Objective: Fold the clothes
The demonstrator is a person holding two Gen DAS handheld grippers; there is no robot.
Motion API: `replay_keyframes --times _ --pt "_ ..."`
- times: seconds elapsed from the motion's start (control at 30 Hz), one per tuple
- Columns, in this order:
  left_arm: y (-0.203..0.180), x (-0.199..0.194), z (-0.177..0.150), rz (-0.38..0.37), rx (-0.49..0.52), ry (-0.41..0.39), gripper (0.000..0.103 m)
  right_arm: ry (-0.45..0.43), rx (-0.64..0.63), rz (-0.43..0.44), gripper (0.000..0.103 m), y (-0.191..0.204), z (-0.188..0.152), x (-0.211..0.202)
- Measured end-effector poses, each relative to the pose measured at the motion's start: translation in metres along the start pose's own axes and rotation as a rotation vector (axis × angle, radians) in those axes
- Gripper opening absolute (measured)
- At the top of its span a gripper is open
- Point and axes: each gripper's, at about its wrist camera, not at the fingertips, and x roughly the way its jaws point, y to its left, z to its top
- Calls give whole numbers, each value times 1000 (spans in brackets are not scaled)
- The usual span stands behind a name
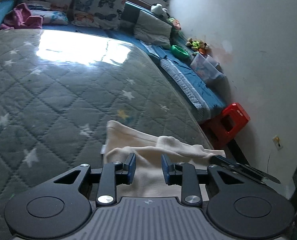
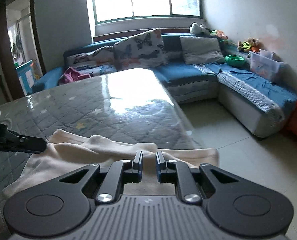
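A cream garment [image 1: 148, 146] lies rumpled at the near edge of a grey quilted, star-patterned table [image 1: 58, 92]; it also shows in the right wrist view [image 2: 100, 150]. My left gripper [image 1: 148, 167] hovers over the cloth, jaws apart and empty. My right gripper [image 2: 149, 165] is over the cloth's right end, jaws a little apart, nothing between them. The right gripper's fingers [image 1: 238, 169] enter the left wrist view at the right. The left gripper's fingers [image 2: 22, 141] enter the right wrist view at the left, at the cloth's edge.
A blue corner sofa [image 2: 188, 70] with butterfly cushions [image 2: 142, 48], a pink garment [image 2: 72, 74], a green bowl [image 2: 235, 60] and a clear box [image 2: 266, 66] stands behind the table. A red stool [image 1: 232, 120] stands by the wall. Tiled floor [image 2: 228, 140] lies right.
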Motion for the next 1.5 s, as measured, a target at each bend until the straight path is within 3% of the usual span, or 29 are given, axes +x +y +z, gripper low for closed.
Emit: replay_keyframes --times 0.33,0.47,0.73,1.13,1.5 --pt "-27 28 0 12 134 24 29 1 -12 -21 14 6 -2 11" --pt "-37 40 -2 37 204 34 29 -14 -33 -3 20 12 -2 5" --pt "-39 56 -1 66 223 48 29 6 -55 -11 21 19 -2 21" --pt "-56 32 -20 60 287 20 32 3 -108 32 23 29 -15 -19" --pt "-71 -2 -61 54 380 -14 32 29 -141 49 24 38 -47 -56"
